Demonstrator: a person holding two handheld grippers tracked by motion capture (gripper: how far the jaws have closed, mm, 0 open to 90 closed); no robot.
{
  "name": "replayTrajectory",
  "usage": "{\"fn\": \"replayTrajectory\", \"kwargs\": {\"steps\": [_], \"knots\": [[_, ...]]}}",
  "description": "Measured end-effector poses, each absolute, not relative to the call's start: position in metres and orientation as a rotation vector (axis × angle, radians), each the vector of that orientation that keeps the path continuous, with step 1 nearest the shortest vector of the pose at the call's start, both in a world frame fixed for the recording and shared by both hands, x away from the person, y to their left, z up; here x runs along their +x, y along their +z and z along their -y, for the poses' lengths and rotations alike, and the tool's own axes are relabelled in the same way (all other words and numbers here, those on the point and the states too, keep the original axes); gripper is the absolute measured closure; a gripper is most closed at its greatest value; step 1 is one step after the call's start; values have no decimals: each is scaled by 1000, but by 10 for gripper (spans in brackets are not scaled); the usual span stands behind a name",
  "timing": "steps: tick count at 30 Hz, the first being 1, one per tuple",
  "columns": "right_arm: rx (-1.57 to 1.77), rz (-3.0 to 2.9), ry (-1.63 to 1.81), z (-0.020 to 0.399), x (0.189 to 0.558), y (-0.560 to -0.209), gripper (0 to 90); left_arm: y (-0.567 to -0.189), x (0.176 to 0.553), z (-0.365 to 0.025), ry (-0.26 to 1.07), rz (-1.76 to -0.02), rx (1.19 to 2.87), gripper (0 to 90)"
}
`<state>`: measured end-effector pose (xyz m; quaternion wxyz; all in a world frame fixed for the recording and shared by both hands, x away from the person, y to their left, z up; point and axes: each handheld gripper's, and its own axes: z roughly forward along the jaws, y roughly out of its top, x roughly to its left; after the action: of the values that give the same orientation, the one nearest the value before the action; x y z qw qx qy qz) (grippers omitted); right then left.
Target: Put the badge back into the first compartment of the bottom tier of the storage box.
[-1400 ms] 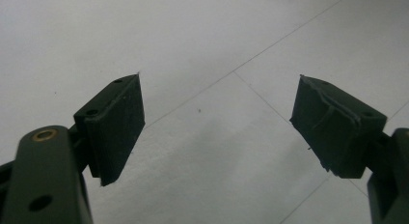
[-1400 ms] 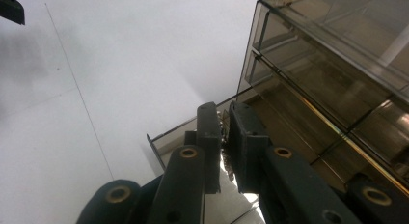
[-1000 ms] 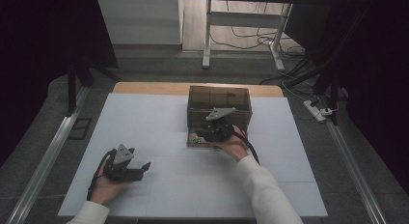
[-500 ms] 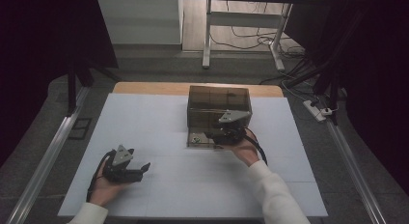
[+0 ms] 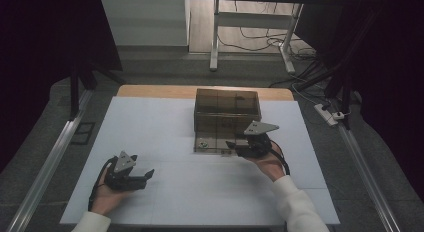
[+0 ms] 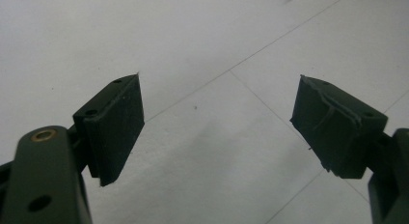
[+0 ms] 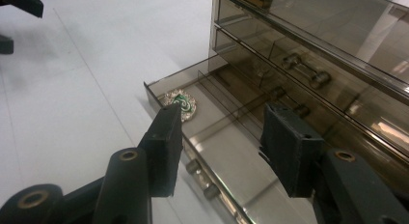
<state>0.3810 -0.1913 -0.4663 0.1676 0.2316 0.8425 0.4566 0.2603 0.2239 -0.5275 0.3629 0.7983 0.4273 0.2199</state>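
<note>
The smoky clear drawer box sits at the tabletop's far middle, its bottom drawer pulled out — rigid, slick, light plastic, best taken by the front handle. Right gripper jaws have just been opening, nothing between them; left gripper jaws spread, empty.

Smoky clear drawer box — bottom drawer pulled open, green-and-silver brooch inside.

Both claws, left claw & right claw: black w/ grey triangular plates, black cables, brass rivets; white sleeves.
</note>
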Motion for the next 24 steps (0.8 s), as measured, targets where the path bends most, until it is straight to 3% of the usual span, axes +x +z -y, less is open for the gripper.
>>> {"fn": "replayTrajectory", "kwargs": {"steps": [24], "knots": [[693, -2347, 1301, 235, 350, -474, 482, -527, 257, -223, 566, -1109, 2041, 182]]}}
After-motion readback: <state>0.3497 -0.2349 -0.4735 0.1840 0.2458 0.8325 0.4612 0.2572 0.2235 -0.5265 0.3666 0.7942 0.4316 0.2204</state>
